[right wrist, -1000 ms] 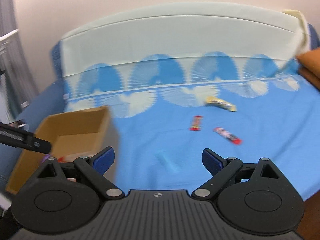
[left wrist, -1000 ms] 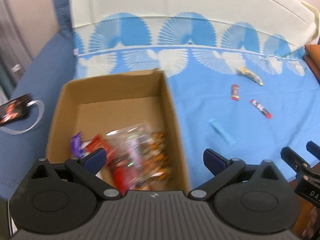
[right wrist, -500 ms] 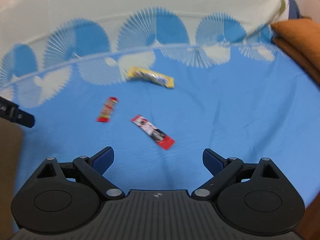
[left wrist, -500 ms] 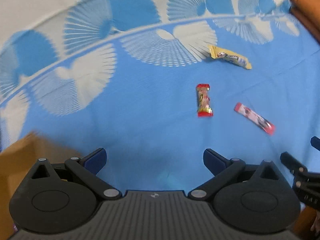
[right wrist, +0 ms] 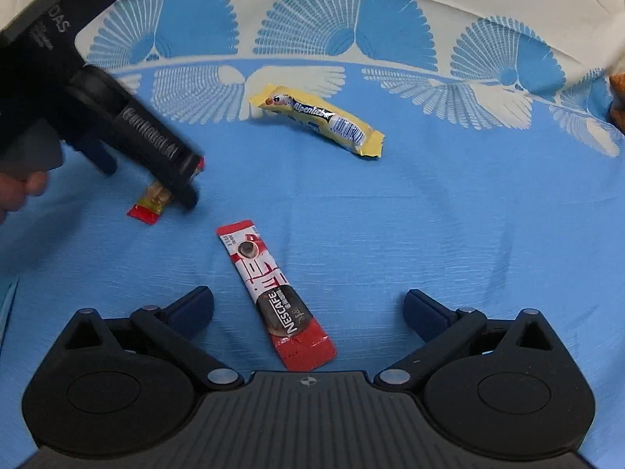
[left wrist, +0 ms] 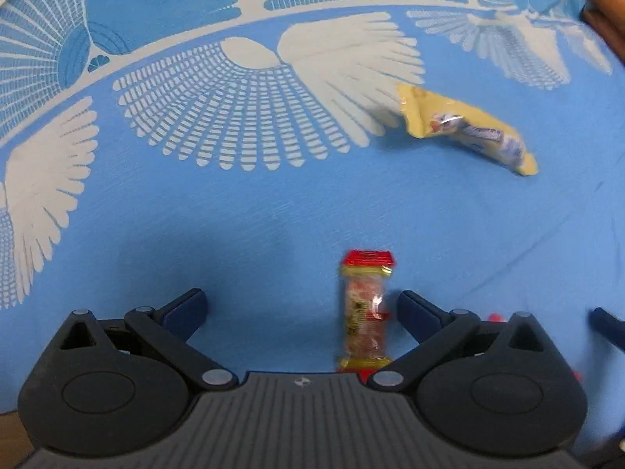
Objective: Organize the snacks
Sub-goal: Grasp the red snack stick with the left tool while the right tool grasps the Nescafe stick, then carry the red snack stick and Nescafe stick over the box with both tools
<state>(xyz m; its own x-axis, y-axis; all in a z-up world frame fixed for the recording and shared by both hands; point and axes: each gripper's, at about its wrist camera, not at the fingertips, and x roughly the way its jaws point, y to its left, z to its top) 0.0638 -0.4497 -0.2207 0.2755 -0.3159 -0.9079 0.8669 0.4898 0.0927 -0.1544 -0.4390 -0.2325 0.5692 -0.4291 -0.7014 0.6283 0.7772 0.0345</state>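
My left gripper (left wrist: pixel 300 308) is open low over the blue cloth, with a small red and gold candy packet (left wrist: pixel 365 308) lying between its fingers, close to the right fingertip (left wrist: pixel 414 308). The right wrist view shows this gripper (right wrist: pixel 148 168) over the same packet (right wrist: pixel 150 205). My right gripper (right wrist: pixel 308 306) is open with a red Nescafe stick (right wrist: pixel 273 293) lying between its fingers on the cloth. A yellow Alpenliebe candy bar (right wrist: pixel 320 119) lies farther off; it also shows in the left wrist view (left wrist: pixel 466 131).
The surface is a blue cloth (right wrist: pixel 449 215) with white fan patterns, soft and slightly wrinkled. An orange cushion (left wrist: pixel 607 8) sits at the far right edge. A bit of brown shows at the lower left of the left wrist view (left wrist: pixel 11 434).
Both grippers left the cardboard box area, moved right and came down over the loose snacks. The box has gone out of view. Both stayed open.
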